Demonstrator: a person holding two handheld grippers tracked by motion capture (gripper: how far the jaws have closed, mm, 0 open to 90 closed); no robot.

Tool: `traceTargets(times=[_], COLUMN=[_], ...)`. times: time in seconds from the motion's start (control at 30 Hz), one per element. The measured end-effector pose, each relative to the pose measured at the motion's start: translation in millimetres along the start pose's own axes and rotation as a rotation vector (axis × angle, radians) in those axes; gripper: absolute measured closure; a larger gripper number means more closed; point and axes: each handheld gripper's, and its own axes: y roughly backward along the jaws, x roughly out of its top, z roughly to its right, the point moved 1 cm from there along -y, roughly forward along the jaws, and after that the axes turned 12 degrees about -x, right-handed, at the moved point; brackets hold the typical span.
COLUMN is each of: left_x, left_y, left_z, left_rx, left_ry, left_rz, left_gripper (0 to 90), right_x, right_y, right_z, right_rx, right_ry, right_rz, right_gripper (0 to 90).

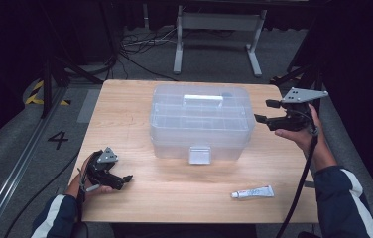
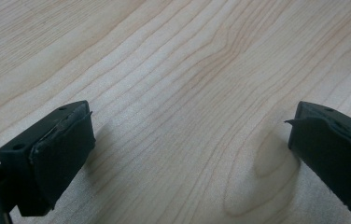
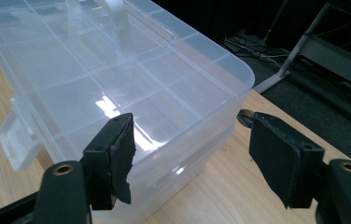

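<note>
- Clear plastic organizer box [image 1: 201, 121] sits mid-table, lid down, front latch [image 1: 199, 154] facing the person.
- Right gripper [image 1: 265, 111] hovers at the box's right end — jaws spread wide, nothing between them, not touching the box.
- Left gripper [image 1: 126, 178] rests low at the table's [image 1: 125, 99] near-left corner — jaws released, bare wood between them.
- Small white tube [image 1: 252, 193] lies near the front edge, well apart from the box.

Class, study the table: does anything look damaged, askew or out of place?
The left pad of the right gripper has a torn, ragged lower edge. The clear plastic organiser box sits square and closed; nothing spilled.
</note>
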Motion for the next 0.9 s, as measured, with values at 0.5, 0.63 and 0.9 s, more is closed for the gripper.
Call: traceTargets(times=[0.5,0.63,0.9], left_x=[0.0,0.0,0.0], left_y=[0.0,0.0,0.0], left_z=[0.1,0.1,0.1], left_rx=[0.001,0.000,0.000], left_ry=[0.000,0.000,0.000], left_rz=[0.000,0.000,0.000], left_gripper=[0.6,0.6,0.6], right_x=[36.3,45.5,55.0], right_y=[-31.7,-41.2,-58.3], right_z=[-28.7,-36.6,-48.9], right_rx=[0.053,0.064,0.091], right_ry=[0.062,0.088,0.116], right_rz=[-0.011,-0.019,-0.039], right_gripper=[35.2,36.3,40.2])
